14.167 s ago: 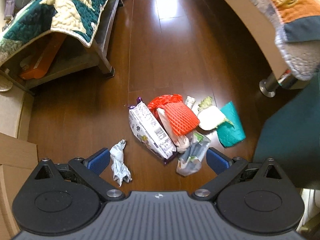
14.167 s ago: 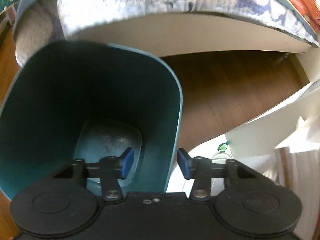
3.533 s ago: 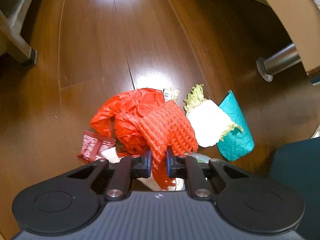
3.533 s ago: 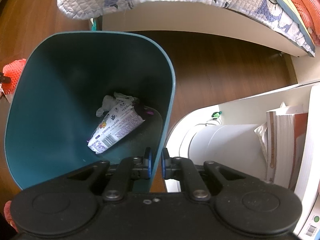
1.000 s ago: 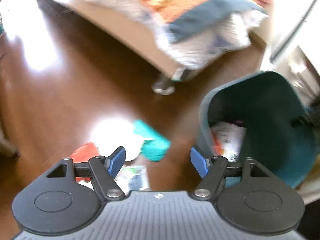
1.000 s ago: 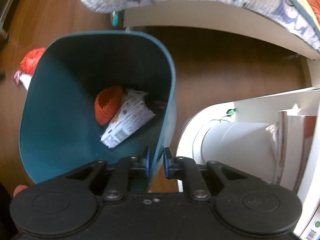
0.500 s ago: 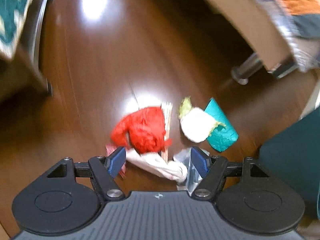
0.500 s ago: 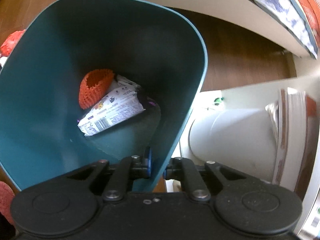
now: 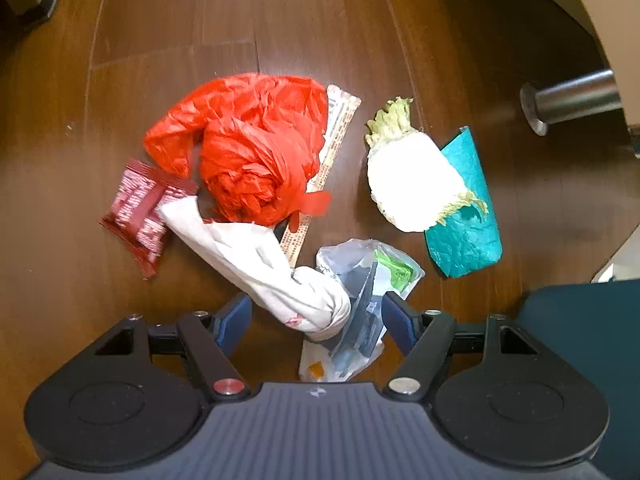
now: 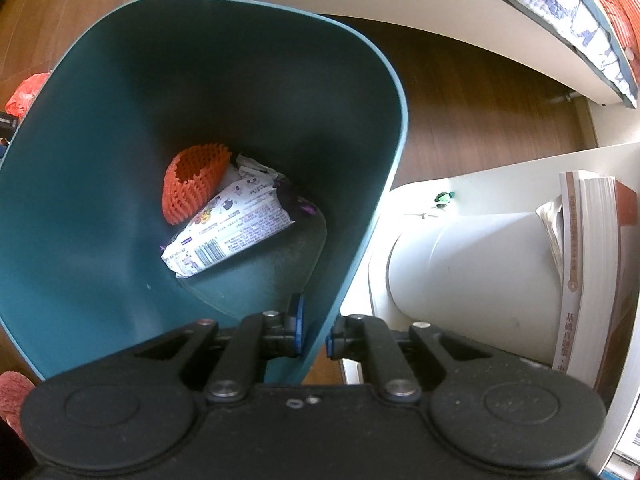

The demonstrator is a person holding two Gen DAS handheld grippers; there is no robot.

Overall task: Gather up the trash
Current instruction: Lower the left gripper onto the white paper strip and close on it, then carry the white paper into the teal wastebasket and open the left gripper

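Left wrist view: left gripper [image 9: 316,318] pointing down at a pile of trash on the wooden floor [image 9: 168,32], jaws wide apart and not squeezing anything
Between those jaws: knotted end of a crumpled white bag [image 9: 260,264] plus a clear plastic wrapper [image 9: 360,300] with a green label, both just lying there loose
Rest of the pile: big red plastic bag [image 9: 252,144] in the middle, small dark red packet [image 9: 138,212] to its left, long printed paper sleeve [image 9: 328,160] tucked under the red bag's right edge
Off to the right: white cut vegetable stump [image 9: 408,176] with frilly green leaves, sitting partly on a teal paper piece [image 9: 468,220]
Bin from this side: only a corner of the teal bin [image 9: 580,320], lower right, apart from the pile
Right wrist view: right gripper [image 10: 314,332] pinched tight on the bin's wall [image 10: 360,248], one finger inside, one outside
Already in the bin: orange foam net [image 10: 192,184] and a white printed snack packet [image 10: 228,228] at the bottom, touching each other
Beside the bin: white cylinder-shaped thing [image 10: 472,272], books [image 10: 592,272] on a shelf
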